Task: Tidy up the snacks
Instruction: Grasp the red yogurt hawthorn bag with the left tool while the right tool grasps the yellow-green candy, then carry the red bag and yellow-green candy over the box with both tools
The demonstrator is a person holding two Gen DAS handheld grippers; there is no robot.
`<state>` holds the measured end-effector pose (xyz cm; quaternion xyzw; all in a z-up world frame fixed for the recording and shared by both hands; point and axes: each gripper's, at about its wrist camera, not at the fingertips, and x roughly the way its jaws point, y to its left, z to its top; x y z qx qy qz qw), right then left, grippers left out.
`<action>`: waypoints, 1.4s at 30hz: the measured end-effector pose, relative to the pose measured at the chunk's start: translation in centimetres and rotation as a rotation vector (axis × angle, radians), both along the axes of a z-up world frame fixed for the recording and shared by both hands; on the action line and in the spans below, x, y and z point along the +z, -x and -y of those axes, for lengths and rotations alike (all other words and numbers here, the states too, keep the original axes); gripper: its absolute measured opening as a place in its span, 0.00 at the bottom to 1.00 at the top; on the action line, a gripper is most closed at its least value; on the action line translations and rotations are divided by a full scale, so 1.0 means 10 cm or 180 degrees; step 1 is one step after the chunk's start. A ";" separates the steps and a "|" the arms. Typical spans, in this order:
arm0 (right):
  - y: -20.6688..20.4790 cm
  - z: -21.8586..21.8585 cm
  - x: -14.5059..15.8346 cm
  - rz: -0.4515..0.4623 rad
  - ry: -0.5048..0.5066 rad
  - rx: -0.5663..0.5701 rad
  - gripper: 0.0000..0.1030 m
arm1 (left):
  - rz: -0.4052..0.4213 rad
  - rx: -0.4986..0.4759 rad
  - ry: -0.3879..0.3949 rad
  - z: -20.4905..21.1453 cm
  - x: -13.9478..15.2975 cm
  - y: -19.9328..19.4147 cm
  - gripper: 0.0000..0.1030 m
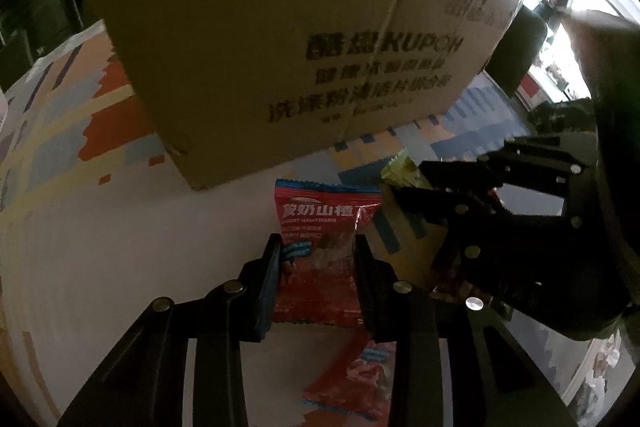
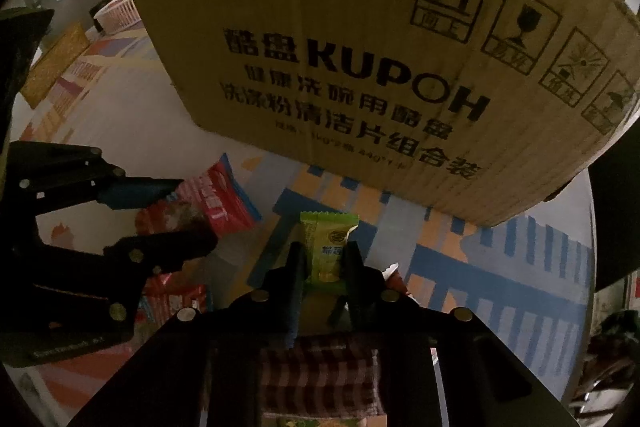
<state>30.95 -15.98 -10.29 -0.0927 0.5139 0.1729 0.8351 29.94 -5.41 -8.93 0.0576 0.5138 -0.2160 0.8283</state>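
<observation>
Both grippers stand close to the KUPOH cardboard box (image 2: 360, 67) on the patterned counter (image 1: 100, 227). Left gripper (image 1: 316, 267) jaws clamp a red yogurt hawthorn packet (image 1: 320, 227); right gripper (image 2: 322, 267) jaws clamp a green candy packet (image 2: 326, 247).

You have a brown corrugated cardboard box (image 2: 360, 39) before you, matt and ribbed, printed in black ink. Your red hawthorn snack packet (image 1: 320, 251) is glossy crinkled plastic film; your small green sweet wrapper (image 2: 326, 247) is shiny film too. The black gripper fingers (image 1: 268, 291) look like matt plastic with bright metal pins. The patterned table covering (image 2: 500, 267) looks smooth.
</observation>
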 end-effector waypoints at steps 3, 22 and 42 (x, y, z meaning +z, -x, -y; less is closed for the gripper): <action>0.04 0.03 0.06 0.0032 -0.0046 -0.0032 0.20 | 0.0051 0.0039 0.0002 -0.03 0.07 0.04 0.33; 0.47 0.12 0.96 0.0741 -0.0351 -0.0201 0.20 | 0.0690 0.0221 0.0189 -0.02 0.89 0.48 0.33; 0.63 0.41 1.85 0.1401 -0.0721 -0.0361 0.20 | 0.1401 0.0234 0.0401 0.08 1.82 0.49 0.33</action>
